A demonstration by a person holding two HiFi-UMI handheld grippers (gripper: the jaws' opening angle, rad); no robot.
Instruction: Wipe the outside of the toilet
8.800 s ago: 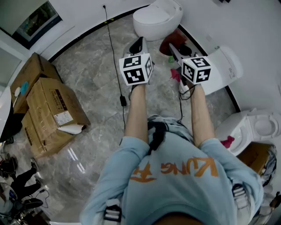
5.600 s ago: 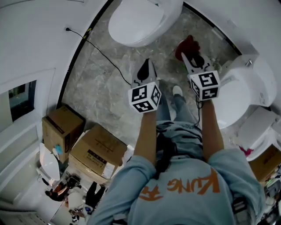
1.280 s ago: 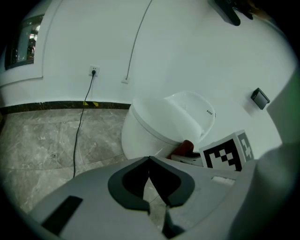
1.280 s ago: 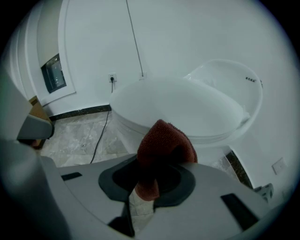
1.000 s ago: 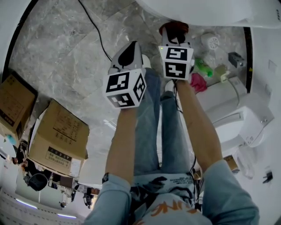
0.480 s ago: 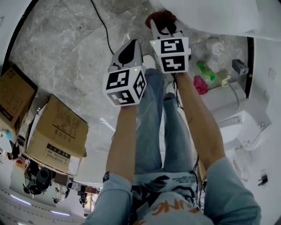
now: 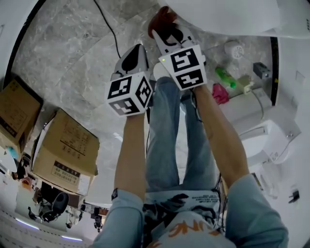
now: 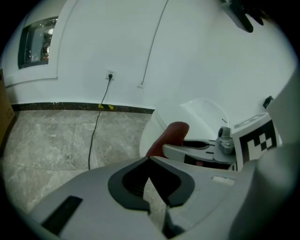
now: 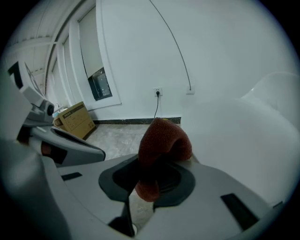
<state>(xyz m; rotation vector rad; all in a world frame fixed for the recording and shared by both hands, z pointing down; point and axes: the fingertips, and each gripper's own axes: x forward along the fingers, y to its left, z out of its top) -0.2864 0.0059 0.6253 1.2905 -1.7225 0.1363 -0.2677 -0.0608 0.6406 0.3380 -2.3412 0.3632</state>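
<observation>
Right gripper (image 9: 150, 180) fingers (image 9: 213, 197) clamped on red cloth (image 9: 161, 143) against toilet (image 9: 243, 140), left gripper (image 8: 151, 163) fingers together

I slid my right gripper (image 7: 168, 35) and its red cloth (image 7: 161, 18) leftward along the toilet (image 7: 227, 14) bowl's outside; my left gripper (image 7: 130, 60) drifted left too.

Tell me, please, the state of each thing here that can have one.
right gripper: shut on the red cloth
left gripper: shut, nothing between its jaws
red cloth: bunched, pressed against the toilet, on its outer wall
black cable: plugged into the wall socket
cardboard box: closed
</observation>
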